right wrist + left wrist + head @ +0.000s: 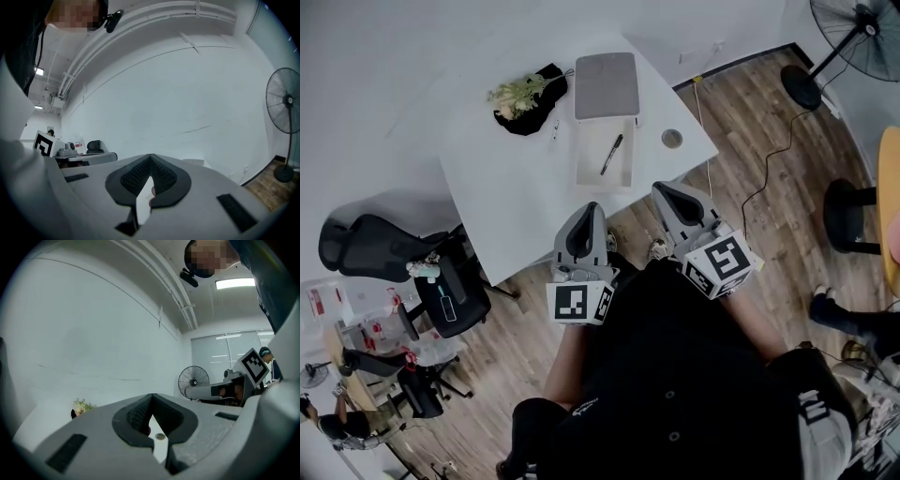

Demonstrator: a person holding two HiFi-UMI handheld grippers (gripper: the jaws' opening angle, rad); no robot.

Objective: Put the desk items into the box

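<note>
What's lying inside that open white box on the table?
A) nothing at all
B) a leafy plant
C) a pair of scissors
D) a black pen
D: a black pen lies slantwise on the floor of the white box, while the plant sits outside it.

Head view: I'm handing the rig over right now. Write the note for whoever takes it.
Left gripper: shut, empty, held over the near edge of the desk.
Right gripper: shut, empty, beside the left one.
Box: open on the desk, with a grey flat piece, possibly its lid, just beyond it.
Done: the black pen lies in the box.
Left: the round item right of the box, the small item left of it, and perhaps the plant at the far left.
</note>
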